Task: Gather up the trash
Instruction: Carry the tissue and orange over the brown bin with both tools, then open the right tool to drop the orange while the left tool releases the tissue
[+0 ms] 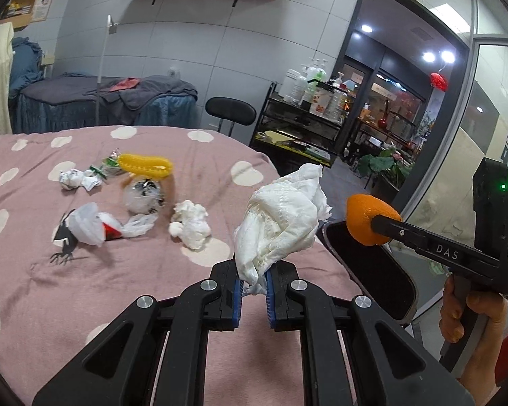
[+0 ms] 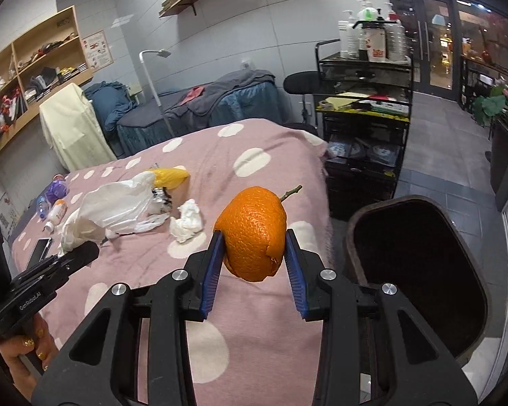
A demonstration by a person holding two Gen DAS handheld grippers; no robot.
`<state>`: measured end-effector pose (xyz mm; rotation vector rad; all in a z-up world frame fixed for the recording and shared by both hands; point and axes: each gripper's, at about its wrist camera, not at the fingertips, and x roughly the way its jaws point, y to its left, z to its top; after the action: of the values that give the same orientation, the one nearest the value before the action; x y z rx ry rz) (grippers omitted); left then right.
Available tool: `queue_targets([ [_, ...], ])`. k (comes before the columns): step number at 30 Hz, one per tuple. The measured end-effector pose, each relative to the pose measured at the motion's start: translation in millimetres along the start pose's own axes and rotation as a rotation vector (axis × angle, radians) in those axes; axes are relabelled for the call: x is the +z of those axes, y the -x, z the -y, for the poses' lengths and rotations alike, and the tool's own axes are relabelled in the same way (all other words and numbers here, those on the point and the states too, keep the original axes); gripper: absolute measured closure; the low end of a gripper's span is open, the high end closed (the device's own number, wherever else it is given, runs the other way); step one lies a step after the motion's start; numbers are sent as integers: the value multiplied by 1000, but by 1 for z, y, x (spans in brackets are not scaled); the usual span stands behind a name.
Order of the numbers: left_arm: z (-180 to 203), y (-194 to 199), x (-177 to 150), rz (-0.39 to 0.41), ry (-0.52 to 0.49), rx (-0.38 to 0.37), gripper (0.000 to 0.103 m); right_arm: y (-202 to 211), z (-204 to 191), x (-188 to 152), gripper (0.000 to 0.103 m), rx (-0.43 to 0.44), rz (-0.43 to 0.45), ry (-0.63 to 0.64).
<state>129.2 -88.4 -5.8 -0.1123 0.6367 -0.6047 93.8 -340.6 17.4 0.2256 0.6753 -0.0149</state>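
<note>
My left gripper [image 1: 254, 286] is shut on a crumpled white tissue [image 1: 281, 226], held above the right edge of the pink dotted bed [image 1: 94, 287]. My right gripper [image 2: 254, 253] is shut on an orange peel [image 2: 254, 233] with a short stem, near the bed's edge and left of a dark trash bin [image 2: 420, 264]. The bin [image 1: 372, 270] also shows in the left wrist view, below the peel [image 1: 365, 218]. More trash lies on the bed: a tissue wad [image 1: 190, 223], plastic bags [image 1: 94, 225], paper balls [image 1: 72, 178], a yellow net [image 1: 145, 164].
A black cart [image 2: 365, 125] with bottles stands beyond the bed's far corner, a black chair [image 1: 230, 110] beside it. Small bottles [image 2: 56, 203] and a phone [image 2: 39, 250] lie at the bed's left side. A person's hands [image 1: 470, 321] hold both gripper handles.
</note>
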Motion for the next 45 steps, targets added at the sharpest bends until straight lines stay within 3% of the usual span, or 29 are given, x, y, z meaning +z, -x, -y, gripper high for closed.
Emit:
queue_targets([
  [7, 45, -34, 2, -41, -67, -72, 92, 11, 72, -17, 66, -149, -9, -126],
  [15, 85, -67, 4, -89, -139, -121, 92, -17, 151, -50, 66, -290, -122, -283],
  [27, 118, -99, 10, -146, -189, -181, 92, -62, 193, -71, 65, -372, -246, -342],
  [29, 123, -103, 11, -154, -193, -189, 92, -63, 194, -73, 60, -369, -238, -348],
  [30, 125, -105, 11, -157, -199, -190, 92, -63, 194, -74, 55, -371, -234, -343],
  [31, 129, -107, 10, -161, -205, -192, 92, -59, 193, -76, 43, -376, -225, -343],
  [32, 132, -106, 9, -164, -208, -195, 92, -57, 194, -76, 41, -380, -213, -349],
  [39, 150, -122, 7, -204, -223, -231, 92, -30, 196, -73, 41, -421, -146, -371],
  [45, 168, -137, 3, -235, -244, -248, 92, -3, 201, -71, 28, -510, -70, -389],
])
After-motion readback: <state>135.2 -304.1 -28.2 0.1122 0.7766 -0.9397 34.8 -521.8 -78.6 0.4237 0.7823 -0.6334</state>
